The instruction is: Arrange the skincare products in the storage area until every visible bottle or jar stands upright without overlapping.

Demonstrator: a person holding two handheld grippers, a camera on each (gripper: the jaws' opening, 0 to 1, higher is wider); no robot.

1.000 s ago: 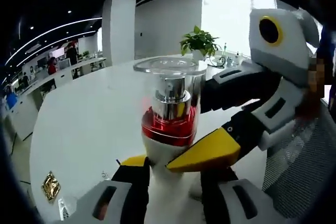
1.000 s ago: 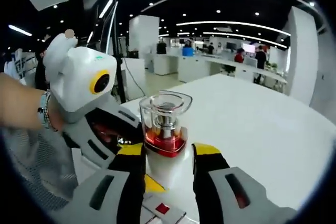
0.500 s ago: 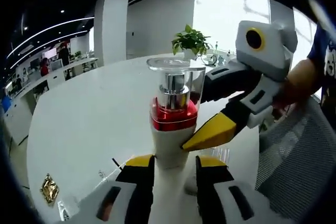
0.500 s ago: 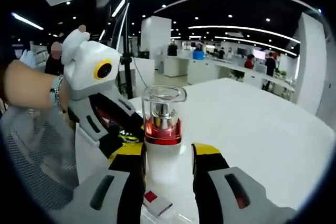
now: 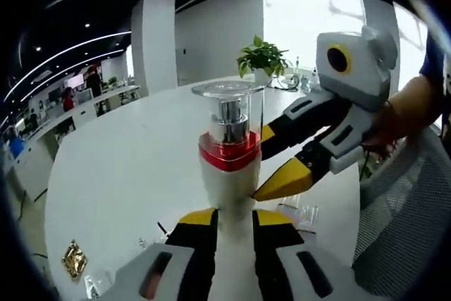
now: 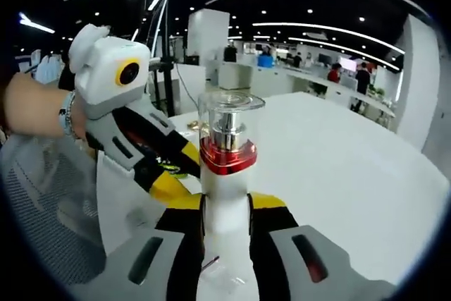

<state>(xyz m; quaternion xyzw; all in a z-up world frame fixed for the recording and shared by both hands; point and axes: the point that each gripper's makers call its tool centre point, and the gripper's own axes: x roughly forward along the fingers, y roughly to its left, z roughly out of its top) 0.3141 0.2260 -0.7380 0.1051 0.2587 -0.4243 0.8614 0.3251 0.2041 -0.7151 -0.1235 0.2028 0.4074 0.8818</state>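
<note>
A pump bottle (image 5: 227, 174) with a white body, red collar, silver pump and clear cap stands upright above the white table (image 5: 120, 167). My left gripper (image 5: 232, 215) is shut on the white body from below. In the left gripper view my right gripper (image 5: 278, 160) reaches in from the right, its yellow-tipped jaws on either side of the bottle just under the collar. The right gripper view has the same bottle (image 6: 225, 187) clamped in my right gripper (image 6: 225, 202), with my left gripper (image 6: 180, 170) coming in from the left against the body.
A potted plant (image 5: 264, 56) stands at the table's far edge. A small gold-wrapped item (image 5: 74, 259) lies near the left. Small clear pieces (image 5: 303, 213) lie under the right gripper. A mesh chair back (image 5: 412, 230) is close on the right. Office desks fill the background.
The bottle has gone from tilted to upright and centred. Both pairs of jaws have narrowed onto its white body. The right gripper's yellow tip has pulled to the bottle's side.
</note>
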